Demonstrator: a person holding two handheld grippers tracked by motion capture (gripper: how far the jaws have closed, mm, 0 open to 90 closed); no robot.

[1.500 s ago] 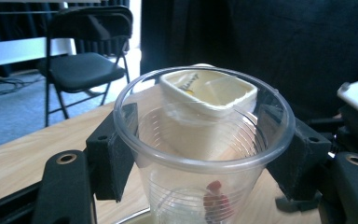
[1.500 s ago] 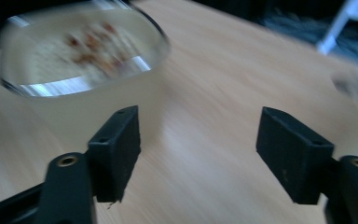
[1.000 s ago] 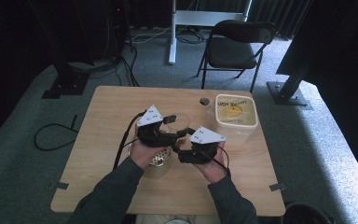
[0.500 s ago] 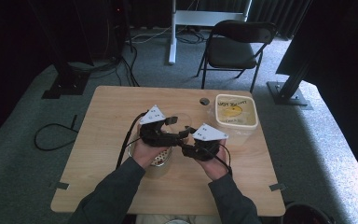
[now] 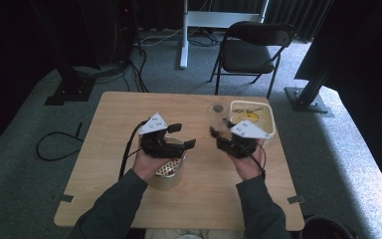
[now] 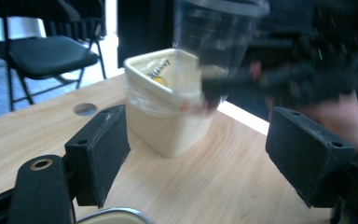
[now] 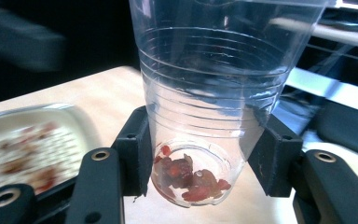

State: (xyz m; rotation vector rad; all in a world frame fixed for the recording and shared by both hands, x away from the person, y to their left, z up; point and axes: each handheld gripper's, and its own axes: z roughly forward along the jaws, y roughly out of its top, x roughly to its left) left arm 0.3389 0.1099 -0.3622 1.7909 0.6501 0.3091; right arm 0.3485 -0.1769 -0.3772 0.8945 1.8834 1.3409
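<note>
A light wooden table (image 5: 114, 124) bears a cream tub (image 5: 266, 119) and a metal can (image 5: 171, 174).

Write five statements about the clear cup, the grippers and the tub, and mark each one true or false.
1. The right gripper is shut on the clear plastic cup. True.
2. The cup is empty. False: reddish pieces lie at its bottom.
3. The left gripper grips the cream tub. False: its jaws stand open with nothing between them, and the tub sits on the table beyond them.
4. A folding chair stands on the floor beyond the table's far edge. True.
5. The cream tub stands at the table's left edge in the high view. False: it sits near the far right corner, by the right gripper.
</note>
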